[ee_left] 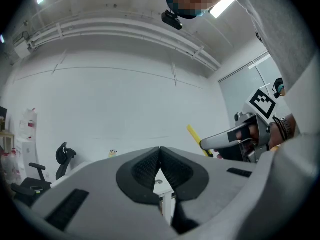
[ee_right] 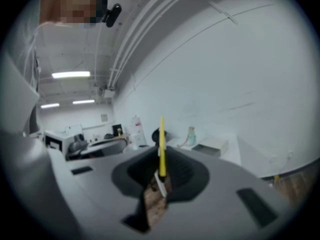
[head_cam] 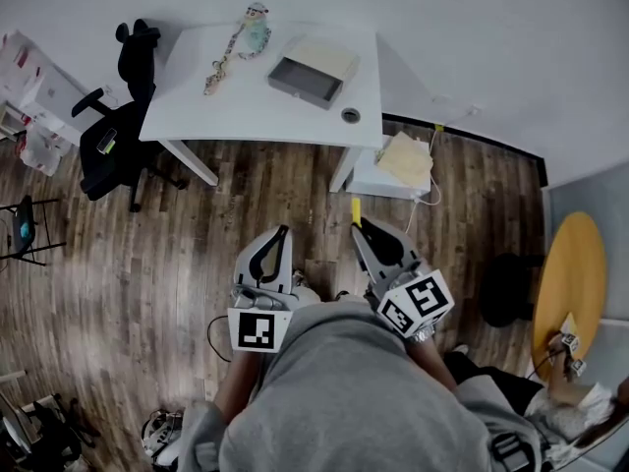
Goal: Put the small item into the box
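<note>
An open grey box with a pale lid (head_cam: 313,70) lies on the white table (head_cam: 226,106), far ahead of me; the right gripper view shows that box (ee_right: 212,146) small and distant. My right gripper (head_cam: 362,226) is shut on a thin yellow stick (head_cam: 356,209), which pokes up past the closed jaws. That stick (ee_right: 161,144) stands upright in the right gripper view. My left gripper (head_cam: 284,230) is held beside it, shut and empty, with its pads (ee_left: 150,166) pressed together. Both grippers hang over the wooden floor, close to my body.
A small toy figure with a beaded chain (head_cam: 241,42) lies on the table's left part. To the table's left stands a black office chair (head_cam: 123,116). A low white unit (head_cam: 398,165) sits by the table's right leg. A round yellow table (head_cam: 575,283) and a black stool (head_cam: 511,288) are at the right.
</note>
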Demonstrator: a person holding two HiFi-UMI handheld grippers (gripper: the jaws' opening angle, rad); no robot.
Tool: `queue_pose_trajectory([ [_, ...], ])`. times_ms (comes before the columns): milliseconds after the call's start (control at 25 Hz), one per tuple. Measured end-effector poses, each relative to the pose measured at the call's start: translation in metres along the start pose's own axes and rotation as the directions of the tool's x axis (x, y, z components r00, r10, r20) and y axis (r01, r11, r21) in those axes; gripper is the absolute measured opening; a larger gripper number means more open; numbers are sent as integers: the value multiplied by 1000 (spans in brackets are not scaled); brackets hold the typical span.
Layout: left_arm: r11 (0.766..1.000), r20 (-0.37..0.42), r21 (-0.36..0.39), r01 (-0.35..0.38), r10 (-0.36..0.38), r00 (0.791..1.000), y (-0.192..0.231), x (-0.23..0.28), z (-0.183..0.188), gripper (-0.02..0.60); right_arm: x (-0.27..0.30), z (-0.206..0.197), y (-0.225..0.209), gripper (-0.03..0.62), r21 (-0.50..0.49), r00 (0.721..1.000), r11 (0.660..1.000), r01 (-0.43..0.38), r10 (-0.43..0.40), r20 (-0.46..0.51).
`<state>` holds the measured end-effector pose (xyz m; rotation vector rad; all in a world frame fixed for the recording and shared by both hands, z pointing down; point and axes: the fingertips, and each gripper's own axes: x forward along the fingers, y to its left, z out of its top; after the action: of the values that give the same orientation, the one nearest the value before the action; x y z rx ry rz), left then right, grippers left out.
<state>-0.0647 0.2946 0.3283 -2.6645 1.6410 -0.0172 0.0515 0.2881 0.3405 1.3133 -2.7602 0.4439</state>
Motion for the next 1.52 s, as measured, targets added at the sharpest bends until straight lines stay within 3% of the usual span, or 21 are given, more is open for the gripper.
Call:
queue_pose_trajectory([
  [200,1000,-4,11,15,-15,1000,20,3,-3,32,17,-2,4,71,10,1000,1000,19,-19,0],
  [880,996,-14,-33,-86,86,996,72,12,-16,32,76,-10,3,71,10,997,999,-46,46,-63],
  [1160,994,-18,-18,-111,111,994,105,51,-17,32,127,4,-23,71,8,995,998,-60,60,-76],
  [1520,997,-46,-15,-79,78,996,131,135,-17,32,188,23,-80,71,35,994,998,-53,56,-96],
])
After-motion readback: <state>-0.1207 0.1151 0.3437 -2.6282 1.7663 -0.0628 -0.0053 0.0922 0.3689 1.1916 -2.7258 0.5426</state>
